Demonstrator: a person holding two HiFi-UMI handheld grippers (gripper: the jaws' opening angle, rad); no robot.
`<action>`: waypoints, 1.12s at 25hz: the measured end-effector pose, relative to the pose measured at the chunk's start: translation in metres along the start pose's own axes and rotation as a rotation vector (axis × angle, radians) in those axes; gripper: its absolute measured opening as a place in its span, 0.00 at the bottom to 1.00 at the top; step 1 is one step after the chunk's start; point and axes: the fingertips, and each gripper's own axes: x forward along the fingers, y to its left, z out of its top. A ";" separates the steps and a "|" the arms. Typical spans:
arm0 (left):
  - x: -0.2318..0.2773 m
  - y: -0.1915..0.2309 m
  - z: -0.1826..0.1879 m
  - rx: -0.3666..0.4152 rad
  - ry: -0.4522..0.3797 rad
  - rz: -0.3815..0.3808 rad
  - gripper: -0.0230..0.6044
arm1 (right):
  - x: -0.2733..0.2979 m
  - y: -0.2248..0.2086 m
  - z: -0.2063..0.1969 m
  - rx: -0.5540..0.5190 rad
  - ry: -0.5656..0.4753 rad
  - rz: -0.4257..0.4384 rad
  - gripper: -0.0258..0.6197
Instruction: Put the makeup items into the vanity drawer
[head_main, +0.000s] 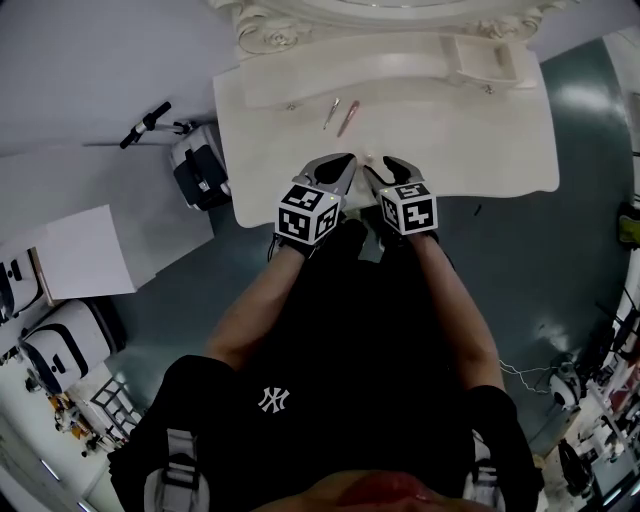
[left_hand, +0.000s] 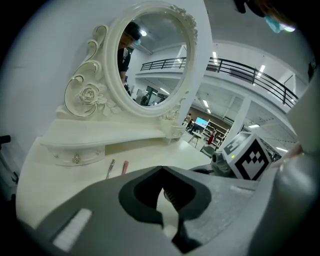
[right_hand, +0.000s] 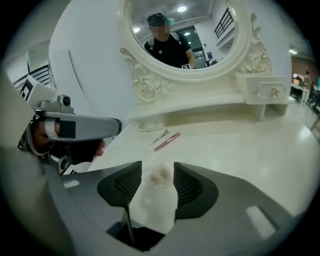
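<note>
While the right tool (right_hand: 158, 167) hangs with its jaws apart around a small, pale, translucent makeup item (right_hand: 160, 175) lying on the cream-white vanity table (right_hand: 240, 145), neither pad appears to press on it, so nothing is secured. The item looks light and slick. If one pad meets it before the other, it would likely skid aside or pop out, and it lies near the table's front edge, where a nudge could send it to the floor.

The left tool (left_hand: 160, 170) has its tips together and holds nothing. It sits just beside the right one, so the two could knock into each other as the right jaws close or lift.

Farther back, a slim pink stick (right_hand: 167, 141) and a thin silver tweezer-like piece (right_hand: 160, 136) lie side by side, flat on the table. Both are low and narrow, so the jaws may scrape the surface, or grab one and flick the other away.

The small knobbed white drawer (right_hand: 265, 91) on the raised shelf looks closed from the right gripper view. Carrying an item there first would probably leave no free tool to pull it open.
</note>
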 end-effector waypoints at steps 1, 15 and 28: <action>0.002 0.002 -0.001 -0.001 0.006 0.000 0.04 | 0.005 -0.002 0.000 0.012 0.006 0.000 0.40; 0.009 0.029 0.002 -0.041 0.023 0.106 0.04 | 0.065 -0.013 -0.019 -0.082 0.145 0.025 0.54; 0.029 0.030 0.012 -0.060 0.015 0.083 0.04 | 0.038 -0.034 0.013 -0.025 0.085 0.027 0.42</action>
